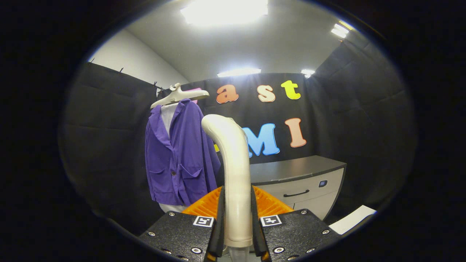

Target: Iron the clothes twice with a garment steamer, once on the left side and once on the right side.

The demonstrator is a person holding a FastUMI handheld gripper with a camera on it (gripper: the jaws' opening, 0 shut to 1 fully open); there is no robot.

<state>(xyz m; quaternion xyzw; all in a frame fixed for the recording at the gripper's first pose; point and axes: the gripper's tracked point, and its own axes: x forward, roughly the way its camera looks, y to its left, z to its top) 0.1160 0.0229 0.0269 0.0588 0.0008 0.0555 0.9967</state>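
Steamer in my grip, jacket not yet reached.

My jaws are closed tight on the one steamer, one finger pressing each side of its pale handle, which rises between them and curves at the top toward the clothes. Midway between my fingertips, the gripper holds it upright. Just ahead and off to one side hangs the single purple jacket on one pale hanger; the steamer head looks well apart from the cloth, so I judge neither the left pass nor the right pass is under way, and both are left to do. Beyond the steamer stands one grey bench with drawers; I can make out one drawer handle. One white sheet lies low beside it.
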